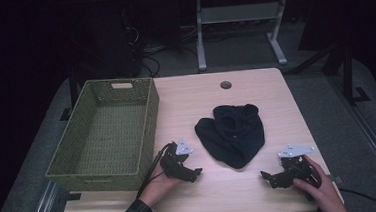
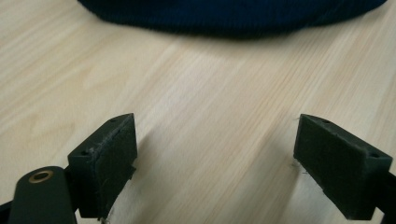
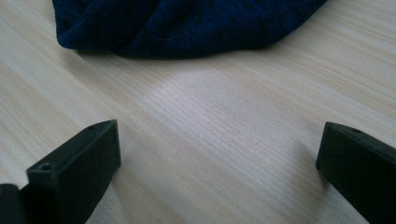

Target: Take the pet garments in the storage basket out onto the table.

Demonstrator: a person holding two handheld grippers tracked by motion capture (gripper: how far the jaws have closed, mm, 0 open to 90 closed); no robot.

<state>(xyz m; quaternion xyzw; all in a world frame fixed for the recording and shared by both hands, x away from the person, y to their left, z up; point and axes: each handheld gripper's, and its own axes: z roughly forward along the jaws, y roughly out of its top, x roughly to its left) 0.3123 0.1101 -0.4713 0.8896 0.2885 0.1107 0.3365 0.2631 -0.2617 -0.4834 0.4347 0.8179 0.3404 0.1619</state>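
Observation:
A dark navy knit garment (image 1: pixel 232 132) lies crumpled in the middle of the light wooden table (image 1: pixel 270 90). My left gripper (image 1: pixel 193 175) rests low near the front edge, just left of the garment, with its jaws wide open over bare wood. In the left gripper view the gripper (image 2: pixel 215 163) points at the garment (image 2: pixel 233 16) a short way ahead. My right gripper (image 1: pixel 268 176) sits at the front right, open, aimed at the cloth. In the right gripper view the open gripper (image 3: pixel 219 172) has the garment (image 3: pixel 177 25) beyond it, untouched.
A green woven basket (image 1: pixel 147 131) stands at the table's left side, with nothing visible inside it. A round cable hole (image 1: pixel 225 85) sits near the far edge. A white desk frame (image 1: pixel 240 27) stands on the floor behind the table.

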